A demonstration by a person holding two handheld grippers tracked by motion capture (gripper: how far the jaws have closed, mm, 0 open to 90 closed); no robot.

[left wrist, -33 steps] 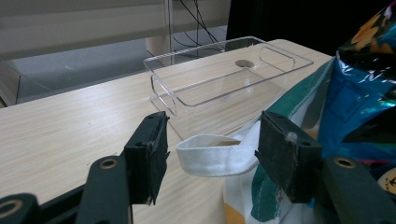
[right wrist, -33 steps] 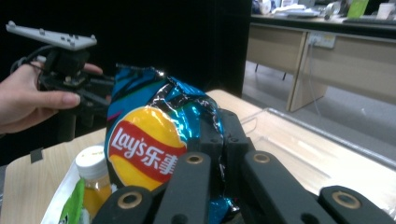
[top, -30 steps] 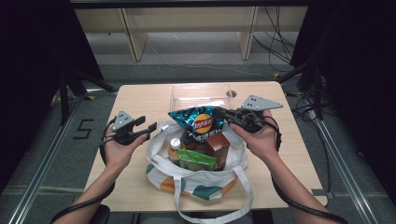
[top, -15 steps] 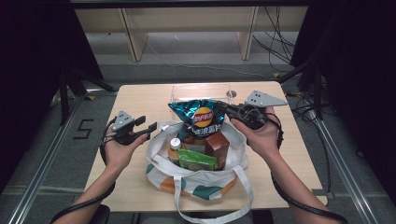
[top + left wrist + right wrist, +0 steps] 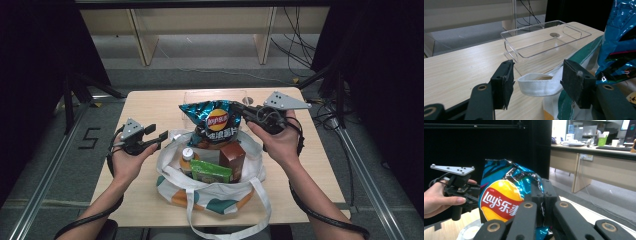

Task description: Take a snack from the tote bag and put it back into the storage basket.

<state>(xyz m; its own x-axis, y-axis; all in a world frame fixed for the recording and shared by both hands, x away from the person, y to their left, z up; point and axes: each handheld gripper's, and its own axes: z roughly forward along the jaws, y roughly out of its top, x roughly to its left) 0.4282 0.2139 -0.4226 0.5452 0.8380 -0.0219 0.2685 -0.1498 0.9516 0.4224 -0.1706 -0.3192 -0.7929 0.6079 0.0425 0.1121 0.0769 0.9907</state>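
Your right tool (image 5: 239, 108) is clamped on the upper edge of the blue foil bag of Lay's crisps (image 5: 216, 123); in the right gripper view the jaws meet on the crinkled foil (image 5: 506, 195) with no gap between them. The bag hangs upright above the white cloth tote bag with green and orange patches (image 5: 210, 192), its lower end at the tote's far rim, over the middle of the pale wooden surface (image 5: 150, 107).

Your left tool (image 5: 159, 137) sits toward the left edge of the surface, just beside the tote's left side. Its jaws stand partly apart and grip nothing. In the left gripper view the white webbing handle loop (image 5: 537, 83) lies between the two pads; whether it brushes the right-hand pad cannot be told.

Inside the tote: a brown carton (image 5: 232, 159) upright at the right, a green packet (image 5: 211, 171) lying across the front, and a bottle with a white cap (image 5: 187, 155) at the left.

A clear plastic rectangular tray (image 5: 544, 37) rests near the far edge of the surface, behind the crisps. It is apart from the tote.

The tote's front handle (image 5: 227, 225) hangs over the near edge of the surface.
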